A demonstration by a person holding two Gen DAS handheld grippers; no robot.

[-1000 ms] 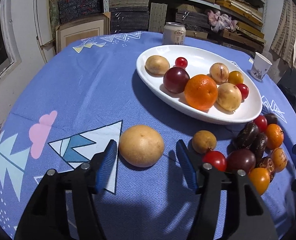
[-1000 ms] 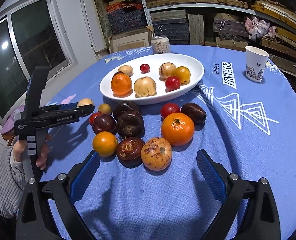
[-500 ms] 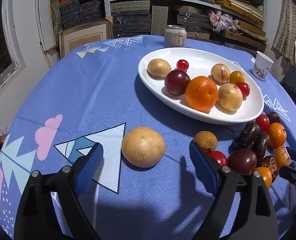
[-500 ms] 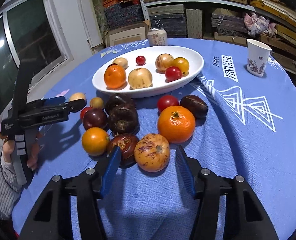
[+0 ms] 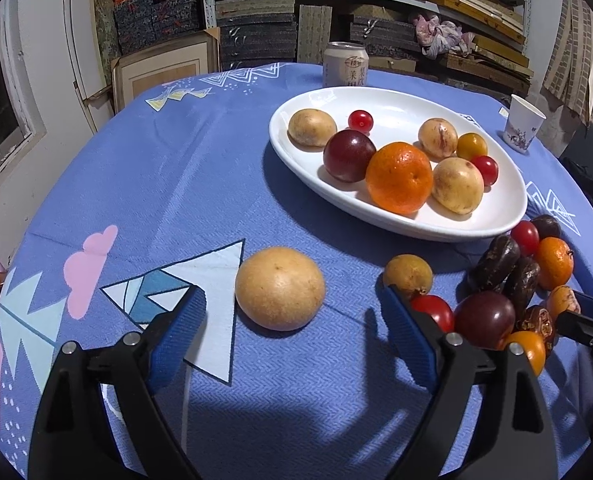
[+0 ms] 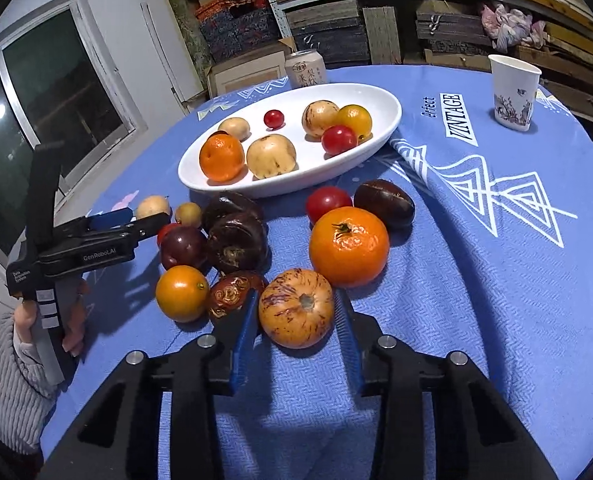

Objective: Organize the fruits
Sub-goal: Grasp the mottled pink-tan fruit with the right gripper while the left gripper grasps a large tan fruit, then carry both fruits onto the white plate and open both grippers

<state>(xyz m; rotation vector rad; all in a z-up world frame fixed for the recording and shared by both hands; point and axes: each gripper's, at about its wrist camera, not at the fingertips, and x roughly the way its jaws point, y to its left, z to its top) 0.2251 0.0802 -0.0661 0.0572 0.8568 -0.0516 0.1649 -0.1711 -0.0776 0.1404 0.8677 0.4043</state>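
Both grippers sit low over the blue patterned tablecloth (image 5: pixel 176 168). Seen from its own camera, the left gripper (image 5: pixel 292 334) is spread wide and grasps nothing; a large tan round fruit (image 5: pixel 279 288) lies on the cloth just beyond and between its blue pads (image 5: pixel 176 332), touching neither. In the right wrist view the same tool (image 6: pixel 136 222) shows at the left edge, held in a hand with a grey ribbed sleeve.

The right gripper (image 6: pixel 296 334) is narrowed around an orange fruit streaked with purple (image 6: pixel 296 307). Its pads (image 6: pixel 245 332) flank that fruit closely on either side, but whether they press on it or merely sit beside it cannot be told.

Farther off lies a white oval dish (image 6: pixel 380 98), holding a tangerine (image 5: pixel 399 178), a dark red plum (image 5: pixel 349 155), three pale yellow fruits, a yellow tomato and two small red tomatoes.

On the cloth near the dish is a loose cluster. Its biggest piece is an orange tomato with a green stem (image 6: pixel 348 246), just beyond the streaked fruit. Left of it come two dark wrinkled passion fruits (image 6: pixel 236 242), a purple plum (image 6: pixel 183 247), an orange-yellow tomato (image 6: pixel 181 293) and a brown mottled fruit (image 6: pixel 232 294) touching the right gripper's left pad. A smooth dark brown fruit (image 6: pixel 384 204) and a red tomato (image 6: pixel 328 202) lie closest to the dish rim.

At the far edge stand a drink can (image 5: pixel 345 65) and, to the right, a paper cup (image 6: pixel 514 92).
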